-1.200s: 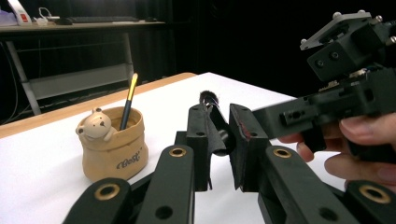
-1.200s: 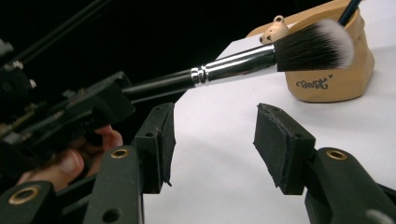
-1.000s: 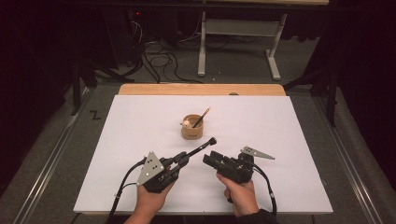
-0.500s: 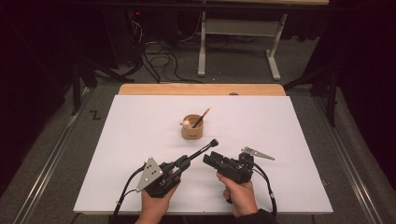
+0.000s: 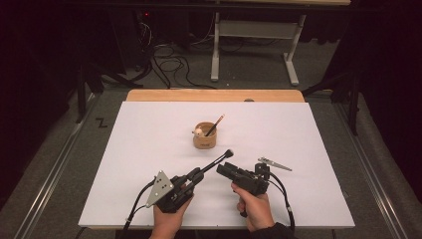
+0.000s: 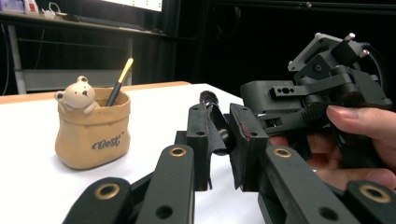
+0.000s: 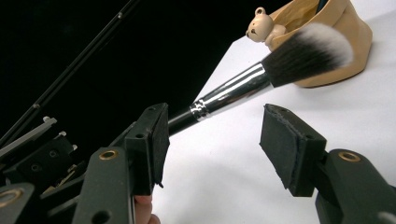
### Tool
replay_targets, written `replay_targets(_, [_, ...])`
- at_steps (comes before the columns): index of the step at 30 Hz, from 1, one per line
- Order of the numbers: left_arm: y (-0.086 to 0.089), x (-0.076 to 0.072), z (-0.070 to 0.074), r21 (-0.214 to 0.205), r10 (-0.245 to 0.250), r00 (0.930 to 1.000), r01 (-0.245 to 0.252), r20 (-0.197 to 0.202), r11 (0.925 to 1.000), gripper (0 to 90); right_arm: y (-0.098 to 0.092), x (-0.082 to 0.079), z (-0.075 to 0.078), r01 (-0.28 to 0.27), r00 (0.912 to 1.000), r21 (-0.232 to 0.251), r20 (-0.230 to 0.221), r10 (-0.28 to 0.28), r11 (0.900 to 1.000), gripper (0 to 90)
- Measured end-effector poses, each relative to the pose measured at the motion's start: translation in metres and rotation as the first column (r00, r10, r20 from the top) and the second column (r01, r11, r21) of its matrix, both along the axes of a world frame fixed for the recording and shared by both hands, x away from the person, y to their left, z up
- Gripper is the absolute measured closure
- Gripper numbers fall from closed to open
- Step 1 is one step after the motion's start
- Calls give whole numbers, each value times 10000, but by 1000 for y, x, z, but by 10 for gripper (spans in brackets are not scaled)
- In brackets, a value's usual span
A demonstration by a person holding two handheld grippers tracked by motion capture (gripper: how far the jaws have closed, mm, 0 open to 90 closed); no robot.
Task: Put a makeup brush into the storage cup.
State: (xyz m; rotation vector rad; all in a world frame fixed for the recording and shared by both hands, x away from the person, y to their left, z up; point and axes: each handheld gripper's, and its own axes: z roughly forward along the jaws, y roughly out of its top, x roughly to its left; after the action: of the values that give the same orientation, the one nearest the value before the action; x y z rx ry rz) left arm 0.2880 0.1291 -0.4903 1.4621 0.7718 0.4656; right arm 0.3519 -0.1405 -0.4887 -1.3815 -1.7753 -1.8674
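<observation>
From the high view I see my left gripper [image 5: 211, 167] with its fingers clamped on the handle of a brush [image 5: 219, 158]. The brush runs long-axis up and to the right across the worktop [image 5: 149, 149], bristle end leading, aimed near the cup [image 5: 204, 136]. My right gripper [image 5: 225, 170] sits just beside the brush, its nose turned toward the left one. The worktop is white with a wooden strip at the far edge; beyond it are a dark floor, loose cables and a pale table frame.

In the left gripper view, the fingers [image 6: 201, 140] pinch the brush's dark handle [image 6: 215, 126], which points straight away from me. The tan cup [image 6: 91, 133], with a little bear on its rim and a pencil [image 6: 119, 81] standing in it, is off to the left; the right gripper [image 6: 322, 88] is close on the right.

In the right gripper view, my fingers [image 7: 289, 144] stand apart, having just been opening, touching nothing. The brush [image 7: 261, 79] crosses beyond them, bristles up-right, in front of the cup [image 7: 345, 42].
</observation>
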Motion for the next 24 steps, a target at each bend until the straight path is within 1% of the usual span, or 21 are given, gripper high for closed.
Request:
replay_targets(4, [-1,0,0,7,-28,10000,28,9,10000,793,0,2,-2,10,10000,68,-70,-9,10000,429])
replay_targets(10, [-4,-2,2,175,-145,9999,144,82,9997,793,0,4,-4,47,9996,309,-263,-39,9995,451])
replay_targets(12, [-6,-3,2,127,-170,9998,169,97,9998,793,0,4,-4,58,9995,358,-299,-48,9993,451])
replay_targets(13, [-6,-3,2,169,-190,9998,188,110,9997,793,0,4,-3,66,9995,373,-325,-54,9993,452])
replay_targets(18, [-7,-3,2,186,-275,9996,274,75,9995,793,0,6,-5,86,9996,398,-280,-75,9992,454])
replay_targets(21, [-8,-3,2,151,-273,9996,272,72,9995,792,-1,7,-5,104,9991,486,-404,-85,9988,461])
replay_targets(24, [-8,-3,2,126,-285,9996,284,74,9995,792,-2,8,-6,111,9990,593,-437,-85,9982,471])
